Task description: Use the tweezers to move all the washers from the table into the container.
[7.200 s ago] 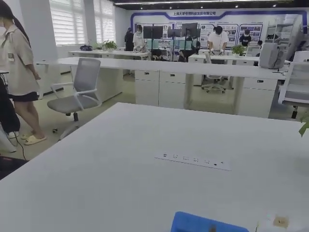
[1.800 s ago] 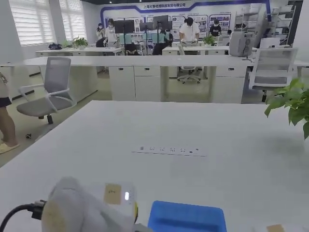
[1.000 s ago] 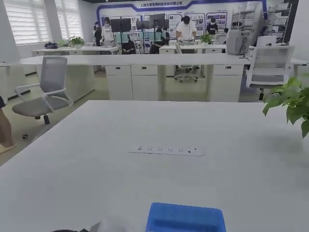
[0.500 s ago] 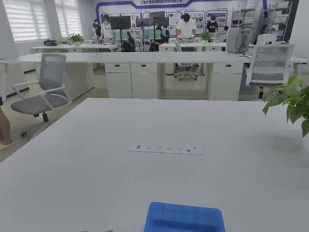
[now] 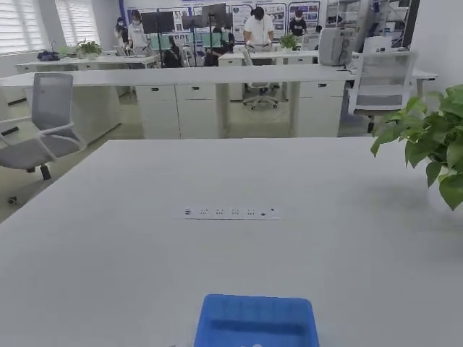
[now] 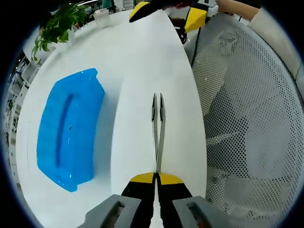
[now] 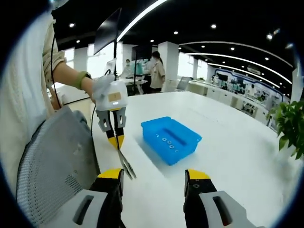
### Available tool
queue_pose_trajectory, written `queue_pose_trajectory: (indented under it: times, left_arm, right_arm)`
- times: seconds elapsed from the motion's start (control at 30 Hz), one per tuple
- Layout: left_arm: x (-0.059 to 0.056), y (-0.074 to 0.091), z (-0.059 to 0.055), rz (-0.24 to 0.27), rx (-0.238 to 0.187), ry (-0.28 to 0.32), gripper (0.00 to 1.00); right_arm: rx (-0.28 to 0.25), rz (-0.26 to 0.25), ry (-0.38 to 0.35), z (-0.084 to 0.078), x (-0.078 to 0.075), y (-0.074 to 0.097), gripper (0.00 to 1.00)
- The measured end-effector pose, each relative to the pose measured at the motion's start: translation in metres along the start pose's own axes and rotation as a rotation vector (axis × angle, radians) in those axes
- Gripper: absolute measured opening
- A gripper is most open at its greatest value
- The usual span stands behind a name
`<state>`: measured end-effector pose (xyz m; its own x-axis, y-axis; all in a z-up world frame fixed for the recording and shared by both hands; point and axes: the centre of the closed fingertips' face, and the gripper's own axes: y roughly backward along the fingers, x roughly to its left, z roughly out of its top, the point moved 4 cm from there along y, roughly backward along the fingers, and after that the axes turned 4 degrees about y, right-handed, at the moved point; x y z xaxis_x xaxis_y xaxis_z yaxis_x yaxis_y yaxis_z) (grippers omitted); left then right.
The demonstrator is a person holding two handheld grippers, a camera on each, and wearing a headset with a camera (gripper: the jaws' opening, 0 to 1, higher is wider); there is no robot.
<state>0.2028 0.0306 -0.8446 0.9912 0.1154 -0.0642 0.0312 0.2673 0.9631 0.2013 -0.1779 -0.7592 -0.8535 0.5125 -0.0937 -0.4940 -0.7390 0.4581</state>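
Observation:
My left gripper point(image 6: 156, 178) is shut on the handle end of a pair of steel tweezers point(image 6: 157, 128). Their thin tips lie close together over the white table point(image 6: 142, 57) with nothing between them. A blue plastic container point(image 6: 66, 133) sits just left of the tweezers. In the right gripper view, several small washers point(image 7: 166, 140) lie inside the container point(image 7: 187, 142). My right gripper point(image 7: 154, 175) is open and holds nothing. In front of it a gloved hand holds the left gripper point(image 7: 116, 141) and tweezers point(image 7: 126, 167). The container point(image 5: 255, 322) sits at the near table edge.
A grey mesh chair back point(image 6: 251, 118) stands close beside the table edge. A power strip point(image 5: 230, 212) is set in the middle of the table, and a green plant point(image 5: 434, 137) stands at the right. Desks, chairs and people are far behind.
The head camera has swung right and down. The gloved hand and gripper seen at the lower left 1.8 s ago have dropped below the frame.

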Motion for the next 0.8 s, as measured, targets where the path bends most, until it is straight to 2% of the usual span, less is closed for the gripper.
queue_pose_trajectory:
  times: [0.03,0.07,0.13,0.27,0.37,0.47,0.57,0.67,0.7,0.8]
  left_arm:
    - [0.001,0.0,0.0,-0.005,0.006,0.007,0.0]
    - [0.001,0.0,0.0,-0.008,0.009,0.011,0.0]
    - [0.001,0.0,0.001,-0.015,0.02,0.018,0.0]
    - [0.0,-0.001,0.002,-0.016,0.046,0.022,0.0]
    - [-0.001,-0.001,0.003,-0.007,0.064,0.024,0.0]
    - [0.0,-0.001,0.003,0.001,0.084,0.033,0.0]
    - [-0.001,0.0,0.002,0.004,0.078,0.058,0.0]
    - [-0.005,0.001,0.001,-0.018,0.027,0.152,0.05]
    - [-0.005,0.003,-0.001,-0.012,0.005,0.201,0.09]
    - [-0.003,0.007,-0.013,0.04,-0.02,0.276,0.22]
  right_arm:
    - [-0.008,-0.071,-0.013,-0.003,-0.008,0.004,0.49]
    - [-0.004,-0.1,-0.024,-0.005,-0.011,0.006,0.5]
    - [0.012,-0.136,-0.037,-0.008,-0.017,0.01,0.52]
    - [-0.004,-0.203,-0.103,-0.006,-0.026,0.014,0.55]
    - [0.008,-0.244,-0.087,-0.007,-0.028,0.017,0.57]
    - [0.003,-0.255,-0.069,-0.003,-0.027,0.019,0.56]
    - [-0.018,-0.242,-0.077,0.003,-0.024,0.016,0.59]
    - [-0.001,-0.2,-0.09,0.0,-0.019,0.009,0.62]
    - [0.007,-0.197,-0.089,-0.002,-0.018,0.008,0.62]
    - [0.01,-0.18,-0.096,-0.005,-0.016,0.007,0.64]
